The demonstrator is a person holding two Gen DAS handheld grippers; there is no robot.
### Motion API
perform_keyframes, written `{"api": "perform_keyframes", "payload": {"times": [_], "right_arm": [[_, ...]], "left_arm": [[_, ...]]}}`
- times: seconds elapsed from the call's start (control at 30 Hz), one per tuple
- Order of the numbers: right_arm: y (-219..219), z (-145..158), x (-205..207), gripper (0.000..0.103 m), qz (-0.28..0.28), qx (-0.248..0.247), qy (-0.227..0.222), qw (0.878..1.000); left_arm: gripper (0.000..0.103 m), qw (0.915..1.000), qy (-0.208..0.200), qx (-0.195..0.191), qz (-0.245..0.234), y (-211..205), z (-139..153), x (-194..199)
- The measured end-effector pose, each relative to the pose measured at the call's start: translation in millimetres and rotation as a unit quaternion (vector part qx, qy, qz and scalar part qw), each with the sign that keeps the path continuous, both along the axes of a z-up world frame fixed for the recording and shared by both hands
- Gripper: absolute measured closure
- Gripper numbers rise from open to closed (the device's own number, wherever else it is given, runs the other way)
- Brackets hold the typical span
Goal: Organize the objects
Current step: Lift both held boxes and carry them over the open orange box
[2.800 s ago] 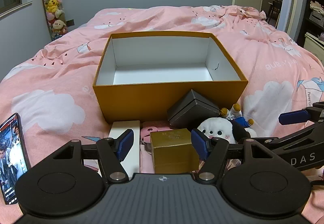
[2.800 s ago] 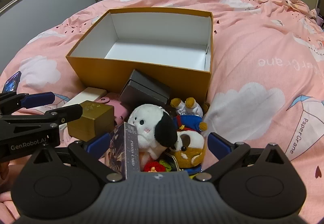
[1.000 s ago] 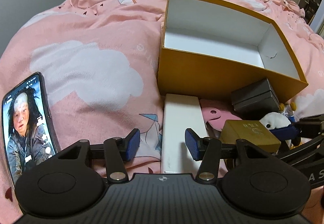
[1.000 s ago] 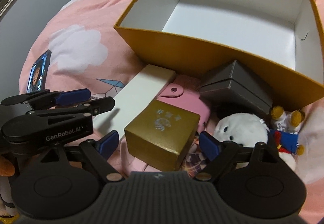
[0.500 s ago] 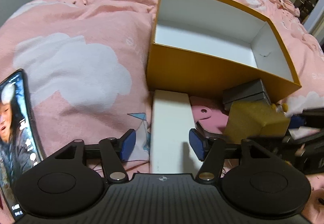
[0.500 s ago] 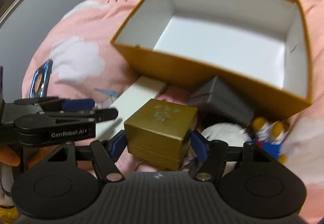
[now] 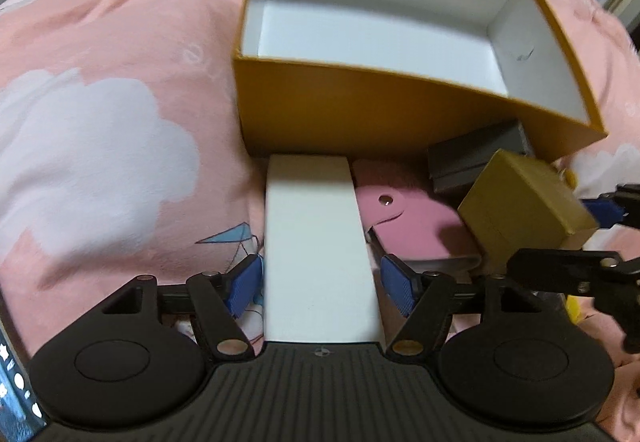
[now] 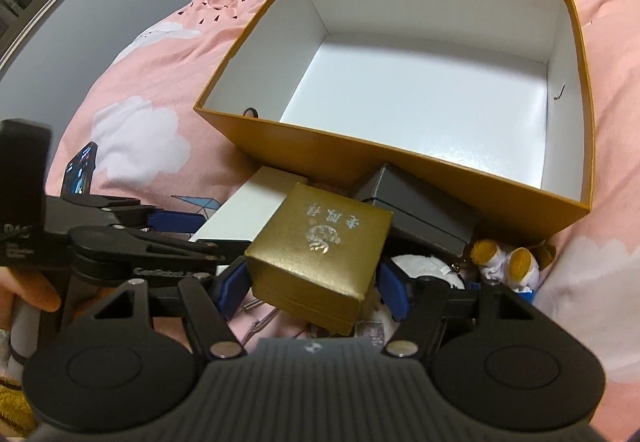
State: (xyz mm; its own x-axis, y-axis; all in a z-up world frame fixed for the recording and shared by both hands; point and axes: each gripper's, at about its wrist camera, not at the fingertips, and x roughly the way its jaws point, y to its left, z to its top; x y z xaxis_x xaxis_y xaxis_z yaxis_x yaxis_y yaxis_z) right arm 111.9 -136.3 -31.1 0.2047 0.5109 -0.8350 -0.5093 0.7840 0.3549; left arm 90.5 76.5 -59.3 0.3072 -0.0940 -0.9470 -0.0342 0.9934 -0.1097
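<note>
Meanwhile, on the pink bedspread: two grippers, two boxes

Meanwhile the right gripper has its blue pads pressed against both sides of a gold gift box, clamped on it and holding it tilted, clear of the clutter beneath. The lid carries a silver emblem and characters. In the left wrist view the same gold gift box hangs at the right edge, just in front of the near wall of the storage box.

The left gripper sits with its jaws spread to either side of a long white box. The left pad is touching or just beside the box's edge, and the right pad stands a little apart from it; nothing is clamped. The white box lies flat on the pink bedspread, its far end against the outer wall of the orange storage box.

That storage box is open-topped, white inside, and its floor is bare in both views. Against its near wall lies a dark grey box, tilted. A pink snap-flap case lies between the white box and the gold one. Plush toys sit near the storage box's right corner, partly hidden behind the right gripper. A smartphone with a lit screen rests on the bedspread, well to the left.
</note>
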Motion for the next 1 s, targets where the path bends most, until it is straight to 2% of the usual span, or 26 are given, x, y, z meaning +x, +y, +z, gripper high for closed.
{"api": "perform_keyframes", "payload": {"times": [0.43,0.73,1.0], "right_arm": [[-2.9,-2.1,3.2,0.033,0.007,0.011,0.011,1.000],[-4.7,-5.0,6.0,0.033,0.001,0.020,0.020,1.000],[-8.6,-2.8,4.3,0.033,-0.005,0.018,0.016,1.000]], "left_arm": [[0.024,0.9980,0.025,0.042,-0.041,-8.9,-7.7,8.7],[0.030,0.9983,0.047,0.022,-0.026,4.3,-18.6,28.4],[0.031,0.9996,0.018,0.019,-0.010,4.2,-11.0,10.8]]}}
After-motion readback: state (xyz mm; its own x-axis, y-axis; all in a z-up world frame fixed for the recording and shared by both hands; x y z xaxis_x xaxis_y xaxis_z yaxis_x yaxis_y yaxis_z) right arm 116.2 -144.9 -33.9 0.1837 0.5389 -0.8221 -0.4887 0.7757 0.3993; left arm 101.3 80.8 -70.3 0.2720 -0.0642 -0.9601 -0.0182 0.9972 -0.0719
